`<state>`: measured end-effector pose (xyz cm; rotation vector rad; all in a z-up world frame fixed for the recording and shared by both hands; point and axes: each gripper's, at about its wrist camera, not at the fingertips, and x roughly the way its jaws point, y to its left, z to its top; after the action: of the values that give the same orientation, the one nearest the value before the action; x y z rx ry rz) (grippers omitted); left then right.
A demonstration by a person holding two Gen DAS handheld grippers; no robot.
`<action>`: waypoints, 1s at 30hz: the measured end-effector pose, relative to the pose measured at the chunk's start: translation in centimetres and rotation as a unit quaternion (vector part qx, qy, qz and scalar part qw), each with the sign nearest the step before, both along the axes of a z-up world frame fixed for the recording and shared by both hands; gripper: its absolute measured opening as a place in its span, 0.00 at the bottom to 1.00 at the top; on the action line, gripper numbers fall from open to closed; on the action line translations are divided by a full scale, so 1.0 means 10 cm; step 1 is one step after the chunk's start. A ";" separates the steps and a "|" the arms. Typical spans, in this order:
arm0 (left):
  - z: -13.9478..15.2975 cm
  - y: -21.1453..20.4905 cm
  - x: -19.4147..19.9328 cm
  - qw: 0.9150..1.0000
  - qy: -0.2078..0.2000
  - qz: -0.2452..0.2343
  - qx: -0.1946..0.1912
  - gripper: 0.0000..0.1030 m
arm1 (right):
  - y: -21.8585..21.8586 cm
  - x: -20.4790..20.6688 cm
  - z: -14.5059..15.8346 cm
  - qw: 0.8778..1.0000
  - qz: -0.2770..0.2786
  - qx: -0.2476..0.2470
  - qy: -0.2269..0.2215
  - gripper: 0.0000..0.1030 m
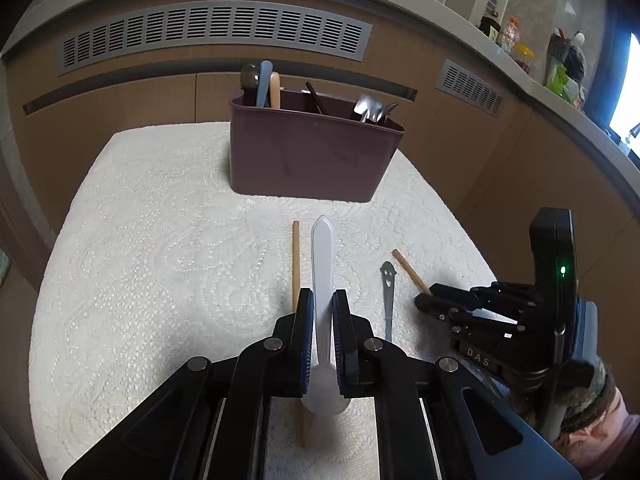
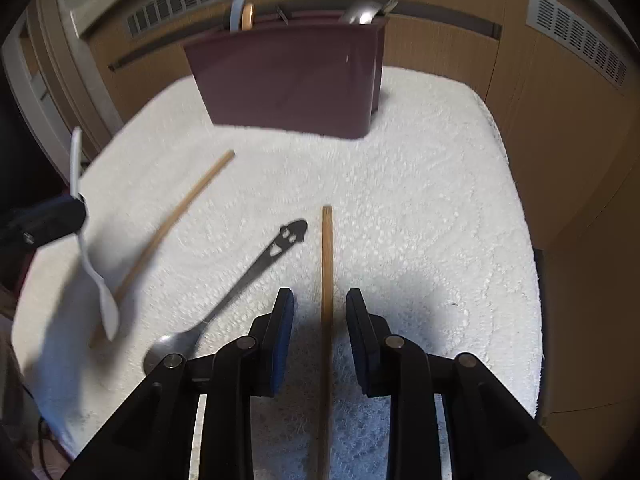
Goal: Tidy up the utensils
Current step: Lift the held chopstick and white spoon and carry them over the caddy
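My left gripper (image 1: 322, 300) is shut on a white plastic spoon (image 1: 322, 264), held above the white mat; the spoon also shows in the right wrist view (image 2: 90, 264). A wooden chopstick (image 1: 295, 256) lies on the mat under the left gripper. My right gripper (image 2: 320, 300) is open and straddles a second wooden chopstick (image 2: 327, 264) that lies between its fingers. A metal spoon (image 2: 240, 288) with a cut-out handle lies just left of it; it also shows in the left wrist view (image 1: 388, 296). The maroon utensil caddy (image 1: 312, 160) stands at the back of the mat.
The caddy holds several utensils: spoons at its left end (image 1: 262, 84), dark chopsticks in the middle, metal cutlery at its right end (image 1: 372, 108). The white textured mat (image 1: 160, 260) covers the table. Wooden cabinets with vents stand behind. A cluttered counter (image 1: 560, 68) runs at the right.
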<state>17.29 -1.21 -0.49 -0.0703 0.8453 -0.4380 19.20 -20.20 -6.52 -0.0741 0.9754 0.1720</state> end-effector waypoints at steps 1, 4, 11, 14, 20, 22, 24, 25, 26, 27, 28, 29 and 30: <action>-0.01 0.01 0.01 1.000 0.001 0.002 -0.002 0.10 | 0.03 -0.01 0.00 1.000 0.001 -0.014 -0.004 0.06; 0.00 0.05 0.00 1.000 0.002 0.005 -0.006 0.10 | 0.03 -0.03 0.07 1.000 0.001 -0.008 -0.011 0.05; 0.09 0.07 -0.05 1.000 -0.009 0.010 -0.012 0.10 | -0.07 -0.19 0.48 0.997 -0.004 0.036 -0.068 0.05; 0.14 0.08 -0.08 1.000 -0.016 0.010 -0.013 0.10 | -0.07 -0.28 0.66 0.994 -0.002 0.044 -0.098 0.05; 0.22 0.09 -0.11 0.999 -0.026 0.011 -0.016 0.10 | 0.00 -0.42 0.83 0.989 0.001 0.043 -0.140 0.05; 0.27 0.10 -0.10 0.999 -0.033 0.014 -0.018 0.10 | 0.00 -0.42 0.86 0.988 0.001 0.047 -0.144 0.05; 0.34 0.10 -0.09 0.999 -0.044 0.017 -0.022 0.10 | 0.00 -0.41 0.89 0.987 0.001 0.053 -0.152 0.05; 0.41 0.10 -0.08 0.998 -0.052 0.016 -0.024 0.10 | 0.01 -0.41 0.92 0.986 0.001 0.054 -0.158 0.05; 0.48 0.10 -0.06 0.998 -0.061 0.015 -0.027 0.10 | 0.01 -0.41 0.96 0.985 0.000 0.055 -0.165 0.05; 0.59 0.10 -0.03 0.997 -0.075 0.014 -0.030 0.10 | 0.01 -0.40 1.03 0.983 0.000 0.057 -0.176 0.05; 0.72 0.09 -0.01 0.995 -0.091 0.013 -0.034 0.10 | 0.01 -0.38 1.12 0.980 0.000 0.060 -0.189 0.05; 0.86 0.09 0.02 0.993 -0.110 0.012 -0.037 0.10 | 0.02 -0.36 1.23 0.977 0.000 0.062 -0.204 0.05; 1.03 0.09 0.05 0.990 -0.133 0.011 -0.041 0.10 | 0.01 -0.35 1.37 0.973 0.000 0.063 -0.224 0.05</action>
<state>17.79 -0.34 9.83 -0.0939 0.5632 -0.4495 15.74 -20.11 7.13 0.0049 0.5128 0.2059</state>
